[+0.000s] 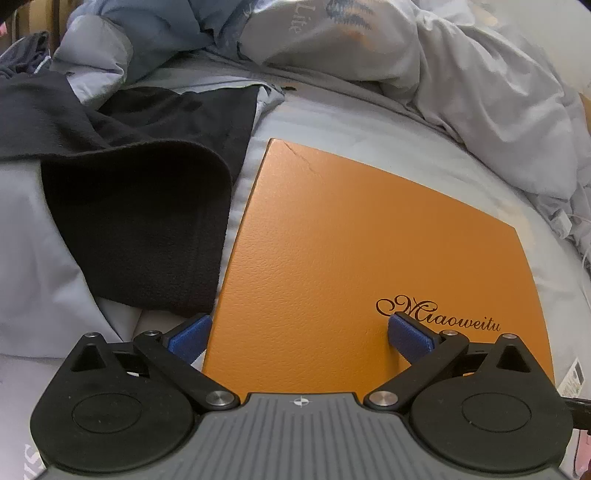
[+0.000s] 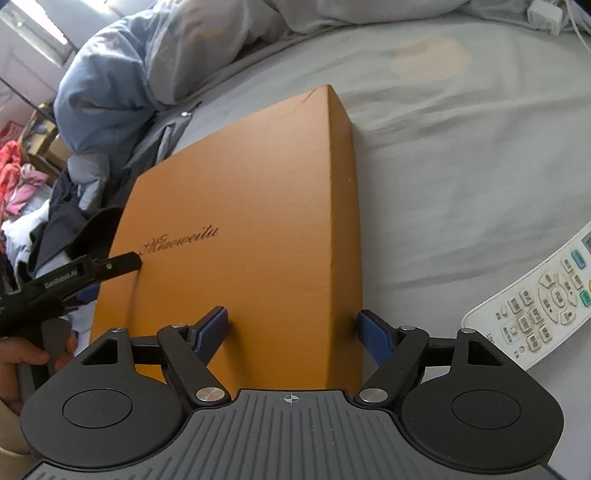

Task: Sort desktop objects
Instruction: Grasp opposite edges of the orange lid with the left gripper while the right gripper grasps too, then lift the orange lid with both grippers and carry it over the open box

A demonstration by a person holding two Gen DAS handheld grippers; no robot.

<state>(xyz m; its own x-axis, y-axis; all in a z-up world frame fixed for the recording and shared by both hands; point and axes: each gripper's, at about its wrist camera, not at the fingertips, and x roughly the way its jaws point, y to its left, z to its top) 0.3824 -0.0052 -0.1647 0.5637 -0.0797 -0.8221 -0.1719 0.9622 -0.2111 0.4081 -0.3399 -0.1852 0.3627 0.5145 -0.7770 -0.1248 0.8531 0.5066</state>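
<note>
An orange box printed "Miaoweitu" lies flat on the grey bed sheet. My left gripper is open at the box's near left corner, one blue pad off its left edge and the other above the lid by the lettering. In the right wrist view the orange box runs away from me. My right gripper is open and straddles its right edge, left pad over the lid, right pad beside the side wall. The left gripper shows there at the box's left edge, held by a hand.
A white remote control lies on the sheet right of the box. A black cloth lies against the box's left side. A crumpled grey duvet and a blue-grey jacket lie behind. A white charger sits far back.
</note>
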